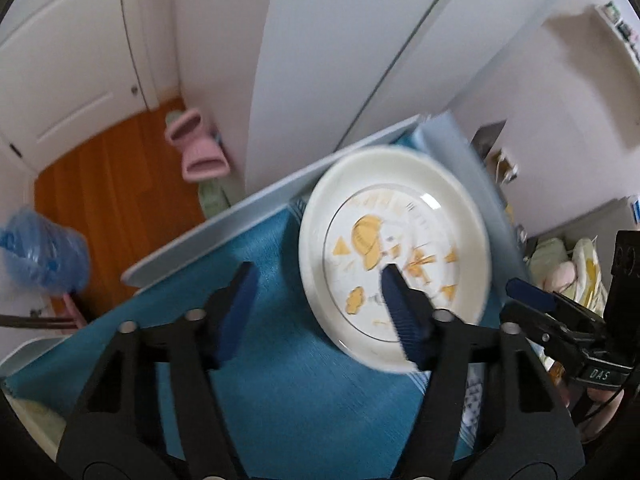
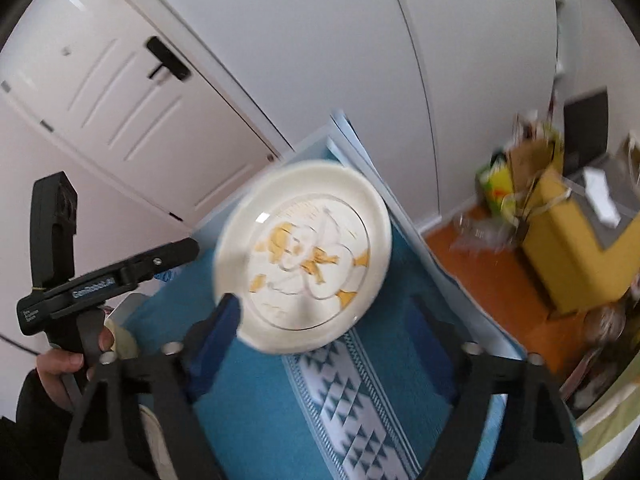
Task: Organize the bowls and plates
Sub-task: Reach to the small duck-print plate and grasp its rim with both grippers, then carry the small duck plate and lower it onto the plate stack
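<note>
A cream plate [image 1: 396,252] with a yellow cartoon print lies on the blue tablecloth [image 1: 280,360] near the table's far corner; it also shows in the right wrist view [image 2: 304,256]. My left gripper [image 1: 316,312] is open, its right finger [image 1: 400,312] over the plate's near rim and its left finger on the cloth side. My right gripper [image 2: 332,344] is open, its left finger [image 2: 220,328] at the plate's near-left rim. Neither holds anything. Both views are motion-blurred.
The table's pale edge [image 1: 224,216] drops to an orange wood floor [image 1: 112,184] with pink slippers [image 1: 196,148]. A blue-bagged bin [image 1: 40,256] stands at left. White doors and walls lie behind. A yellow box [image 2: 568,232] and clutter sit on the right. Cream dishes [image 2: 124,340] lie at near left.
</note>
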`<action>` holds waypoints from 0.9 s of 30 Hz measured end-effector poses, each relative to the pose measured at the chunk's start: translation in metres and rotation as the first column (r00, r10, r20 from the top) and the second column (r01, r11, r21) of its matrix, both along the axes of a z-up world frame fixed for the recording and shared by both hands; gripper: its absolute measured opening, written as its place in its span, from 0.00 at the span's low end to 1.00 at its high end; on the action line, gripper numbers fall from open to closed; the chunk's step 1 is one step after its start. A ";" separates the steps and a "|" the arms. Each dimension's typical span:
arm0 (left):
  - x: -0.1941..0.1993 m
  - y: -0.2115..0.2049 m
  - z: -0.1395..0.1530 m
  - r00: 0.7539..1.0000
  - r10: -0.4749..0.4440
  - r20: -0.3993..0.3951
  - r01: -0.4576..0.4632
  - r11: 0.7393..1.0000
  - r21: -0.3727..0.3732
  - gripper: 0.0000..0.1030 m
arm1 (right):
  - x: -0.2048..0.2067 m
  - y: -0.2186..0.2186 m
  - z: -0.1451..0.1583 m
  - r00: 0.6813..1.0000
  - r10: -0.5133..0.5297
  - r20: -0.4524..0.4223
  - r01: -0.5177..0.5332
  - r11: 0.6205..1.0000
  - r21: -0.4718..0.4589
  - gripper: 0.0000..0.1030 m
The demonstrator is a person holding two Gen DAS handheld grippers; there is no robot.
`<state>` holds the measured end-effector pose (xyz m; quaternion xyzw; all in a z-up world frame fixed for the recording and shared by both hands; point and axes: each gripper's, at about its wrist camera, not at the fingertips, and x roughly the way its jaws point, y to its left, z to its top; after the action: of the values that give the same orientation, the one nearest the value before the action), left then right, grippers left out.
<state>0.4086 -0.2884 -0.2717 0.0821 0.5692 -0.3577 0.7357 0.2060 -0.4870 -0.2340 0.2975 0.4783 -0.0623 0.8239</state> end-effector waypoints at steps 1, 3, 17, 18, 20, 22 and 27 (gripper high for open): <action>0.001 -0.002 -0.005 1.000 -0.005 -0.004 0.005 1.000 0.012 0.47 | 0.001 -0.002 -0.008 1.000 -0.010 -0.007 0.010 1.000 0.016 0.64; -0.001 -0.006 -0.016 1.000 -0.011 -0.009 0.012 1.000 0.023 0.43 | 0.004 -0.006 -0.021 0.999 -0.031 -0.016 0.032 0.999 0.042 0.56; 0.001 -0.022 -0.025 1.000 -0.026 0.009 0.026 0.998 0.056 0.15 | 0.020 -0.016 -0.038 0.996 -0.087 -0.029 0.088 0.996 0.008 0.13; 0.000 -0.023 -0.025 0.999 -0.028 0.017 0.027 0.998 0.062 0.15 | 0.020 -0.016 -0.037 0.996 -0.085 -0.029 0.086 0.996 0.008 0.13; -0.003 -0.022 -0.021 0.999 -0.025 0.026 0.023 0.998 0.065 0.15 | 0.019 -0.018 -0.037 0.996 -0.081 -0.023 0.081 0.997 0.011 0.13; -0.007 -0.019 -0.016 1.000 -0.018 0.026 0.016 0.999 0.050 0.15 | 0.016 -0.019 -0.032 0.997 -0.076 -0.005 0.076 0.997 0.006 0.13; -0.019 -0.010 0.004 0.998 -0.009 0.062 0.007 0.999 0.034 0.15 | 0.010 -0.014 -0.017 0.998 -0.061 0.025 0.061 0.998 -0.023 0.13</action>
<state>0.3896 -0.2987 -0.2675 0.1079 0.5519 -0.3483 0.7500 0.2164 -0.5010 -0.2505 0.3029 0.4580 -0.0894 0.8309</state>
